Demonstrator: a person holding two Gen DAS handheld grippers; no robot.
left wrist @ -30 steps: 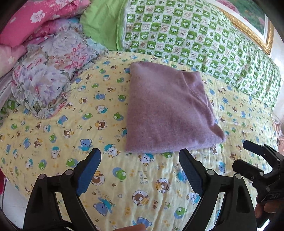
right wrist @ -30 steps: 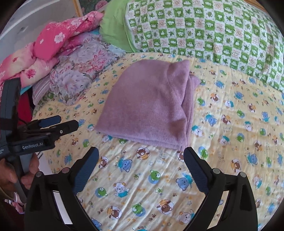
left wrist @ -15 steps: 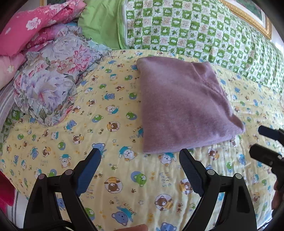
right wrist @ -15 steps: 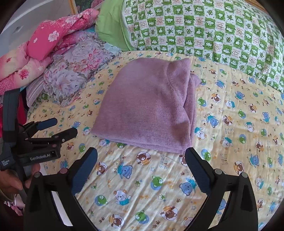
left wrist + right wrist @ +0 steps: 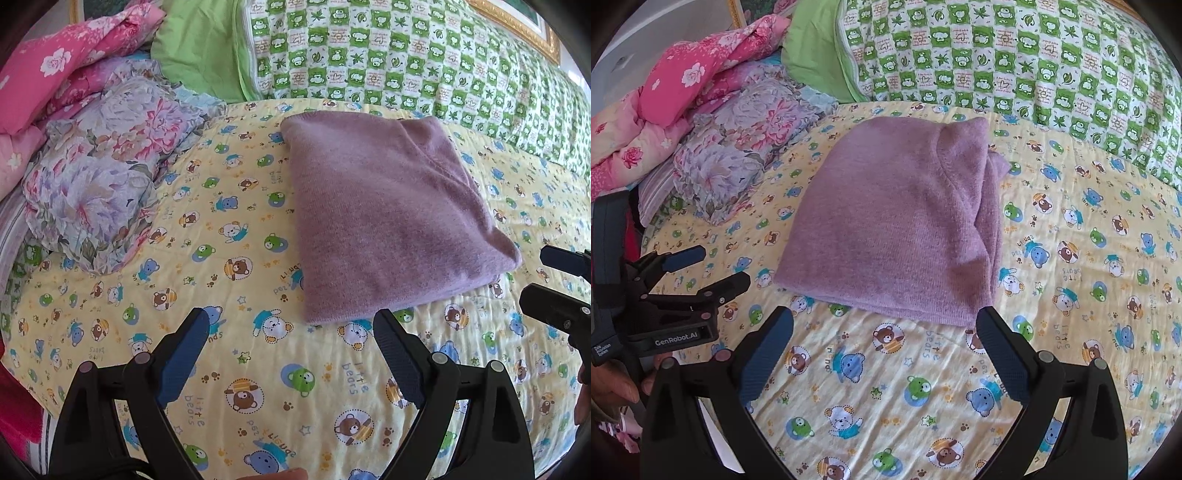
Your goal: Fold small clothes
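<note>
A purple knit garment lies folded into a thick rectangle on the yellow bear-print sheet. My left gripper hangs open just short of its near edge, nothing between the fingers. My right gripper is open too, its jaws spanning the garment's near edge from a little above. Each gripper shows in the other's view: the right one at the far right, the left one at the far left, held by a hand.
A floral purple quilt and pink flowered bedding are piled at the left. A green checked pillow runs along the back. The bed's edge drops off at the lower left.
Both grippers have drawn slightly back and left, so the garment sits further right in the left view. The garment itself has not moved, and both grippers stayed open.
</note>
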